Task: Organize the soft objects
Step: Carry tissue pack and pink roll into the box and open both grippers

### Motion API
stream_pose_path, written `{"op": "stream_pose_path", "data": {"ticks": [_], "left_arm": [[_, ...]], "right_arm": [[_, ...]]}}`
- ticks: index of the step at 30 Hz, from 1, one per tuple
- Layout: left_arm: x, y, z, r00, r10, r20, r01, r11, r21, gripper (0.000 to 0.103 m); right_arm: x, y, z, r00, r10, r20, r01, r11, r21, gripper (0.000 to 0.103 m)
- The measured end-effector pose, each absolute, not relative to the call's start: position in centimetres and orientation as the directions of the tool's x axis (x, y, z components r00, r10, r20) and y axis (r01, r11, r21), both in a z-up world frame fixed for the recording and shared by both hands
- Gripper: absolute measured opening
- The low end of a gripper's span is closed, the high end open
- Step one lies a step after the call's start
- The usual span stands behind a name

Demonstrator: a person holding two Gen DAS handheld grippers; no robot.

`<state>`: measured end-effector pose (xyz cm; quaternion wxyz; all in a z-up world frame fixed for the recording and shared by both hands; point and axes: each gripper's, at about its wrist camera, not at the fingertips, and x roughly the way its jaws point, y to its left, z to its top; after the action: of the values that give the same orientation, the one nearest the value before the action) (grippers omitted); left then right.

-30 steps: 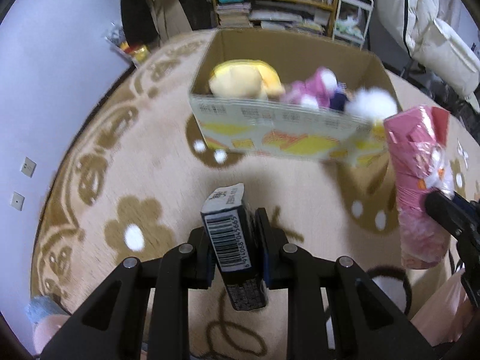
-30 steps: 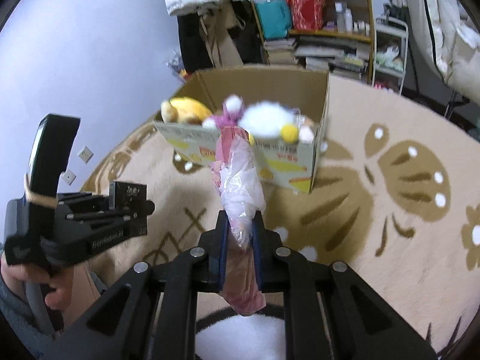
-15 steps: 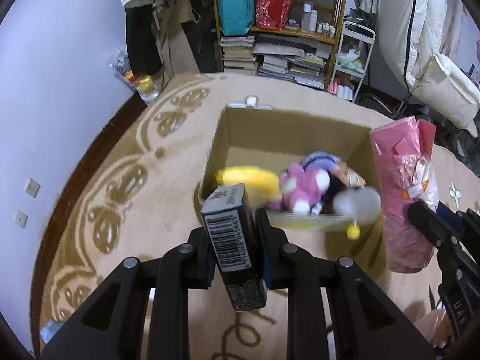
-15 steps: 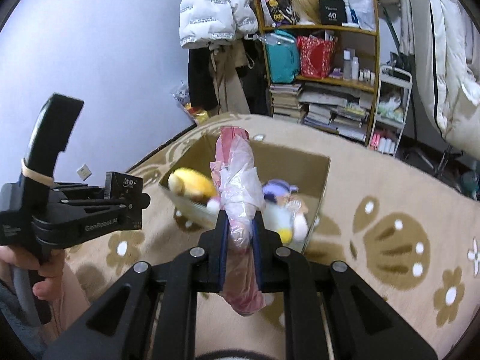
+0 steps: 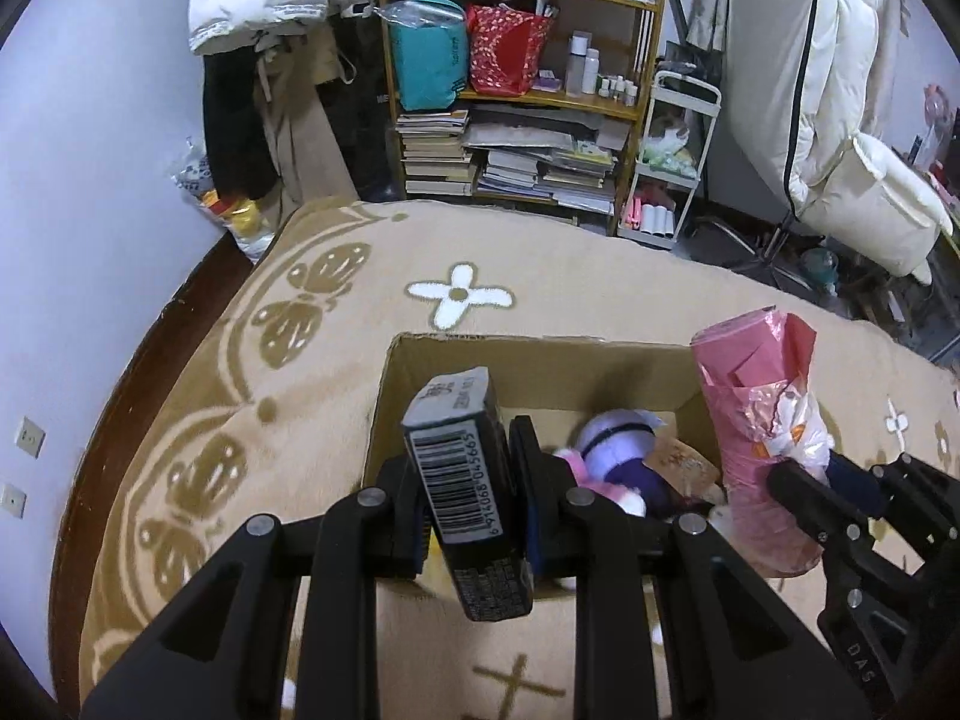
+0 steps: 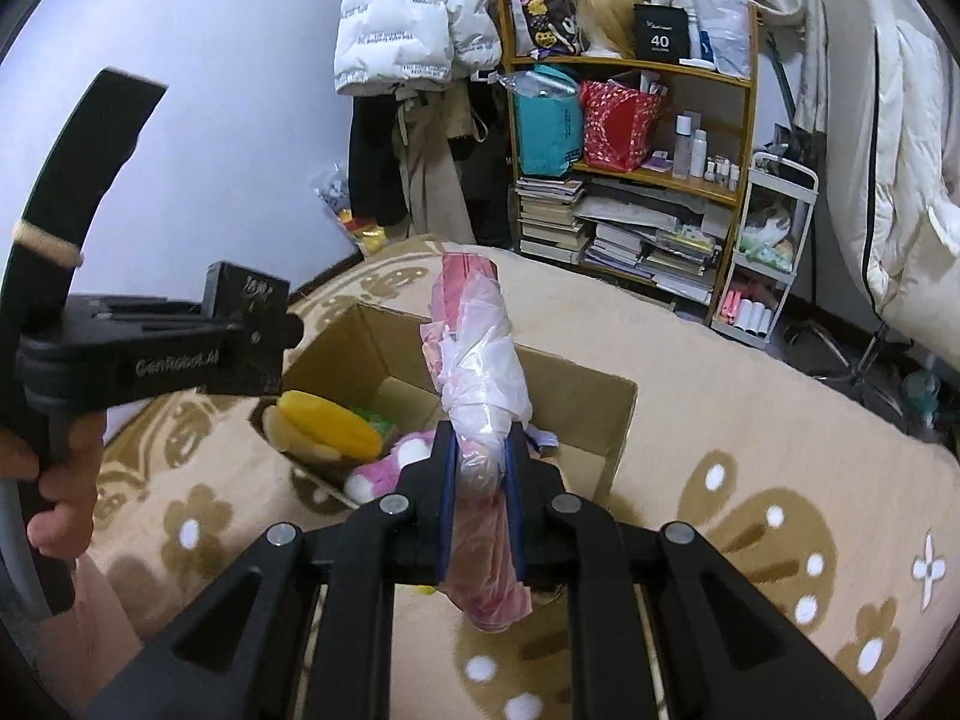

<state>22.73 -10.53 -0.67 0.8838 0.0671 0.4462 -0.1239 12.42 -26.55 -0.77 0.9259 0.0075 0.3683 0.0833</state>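
My left gripper (image 5: 468, 480) is shut on a small black box with a barcode (image 5: 462, 474) and holds it above the near left part of an open cardboard box (image 5: 516, 360). My right gripper (image 6: 480, 468) is shut on a pink plastic-wrapped pack (image 6: 480, 372), held above the same cardboard box (image 6: 576, 384). The pack also shows at the right of the left wrist view (image 5: 756, 438). Inside the box lie a purple and pink plush (image 5: 612, 450) and a yellow plush (image 6: 324, 426). The left gripper with the black box (image 6: 246, 324) shows at the left of the right wrist view.
The box stands on a beige rug with brown and white flower patterns (image 5: 456, 300). A bookshelf with books and bags (image 5: 516, 120) stands at the back wall, a white trolley (image 5: 672, 180) beside it. White bedding (image 5: 840, 120) lies at the right.
Both grippers have risen and moved forward, from in front of the cardboard box to above it. Each still holds its item.
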Motion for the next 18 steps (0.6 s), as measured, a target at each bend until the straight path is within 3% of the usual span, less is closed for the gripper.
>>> {"op": "stream_pose_path", "data": {"ticks": [12,18], "left_arm": [[24.3,-13.3,-3.5,0.544,-0.167,-0.822,0.337,0.941,0.031,0.023],[24.0,-13.3,-3.5,0.564,-0.166,-0.809,0.343,0.938,0.047,0.024]], "right_arm": [[16.2,-27.1,-3.1,0.707,0.051,-0.705,-0.126,0.991,-0.054,0.016],[16.7,-26.4,-3.4,0.68,0.08,-0.729,-0.194,0.978,-0.074,0.017]]}}
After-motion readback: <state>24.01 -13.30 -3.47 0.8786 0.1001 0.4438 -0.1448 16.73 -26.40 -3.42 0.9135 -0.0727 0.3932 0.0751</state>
